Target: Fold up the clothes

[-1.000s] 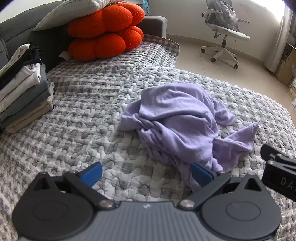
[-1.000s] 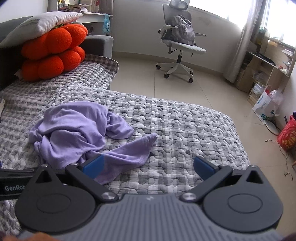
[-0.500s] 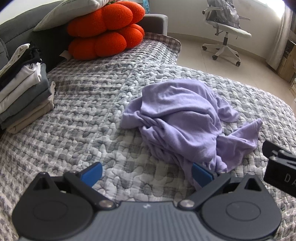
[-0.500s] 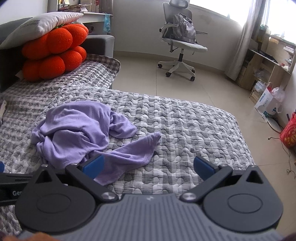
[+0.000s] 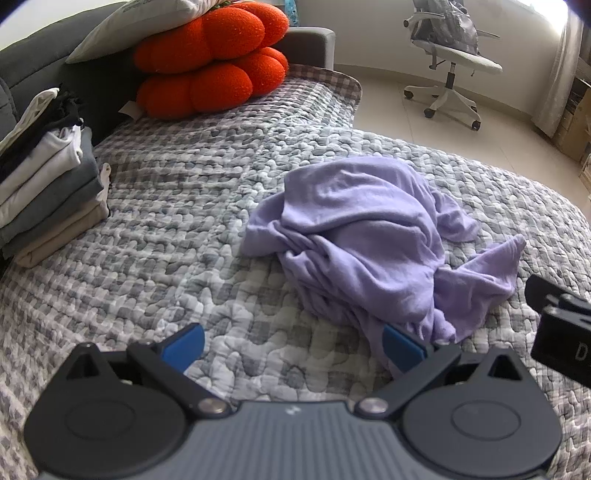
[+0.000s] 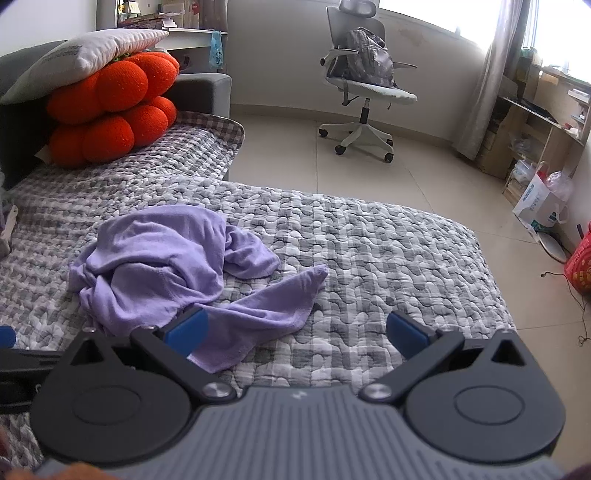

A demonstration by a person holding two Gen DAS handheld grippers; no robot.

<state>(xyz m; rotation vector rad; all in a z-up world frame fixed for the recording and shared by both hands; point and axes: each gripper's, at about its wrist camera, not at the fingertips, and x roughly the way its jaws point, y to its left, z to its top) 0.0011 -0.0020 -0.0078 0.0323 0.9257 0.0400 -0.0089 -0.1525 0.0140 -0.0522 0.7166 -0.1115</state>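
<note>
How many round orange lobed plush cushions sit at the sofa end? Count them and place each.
2. One orange lobed cushion rests on the quilted grey cover against the dark sofa back; the second is stacked on it, under a white pillow. Others may be hidden behind.

A lilac garment (image 5: pixel 365 236) lies crumpled in a loose heap at the centre right of the left wrist frame, unfolded, its cloth bunched into deep creases. One long flap (a sleeve or a hem, hard to tell) (image 6: pixel 280 299) trails flat toward the lower middle of the right wrist frame. A stack of folded clothes (image 5: pixel 44 177) sits at the left edge, well apart.
</note>
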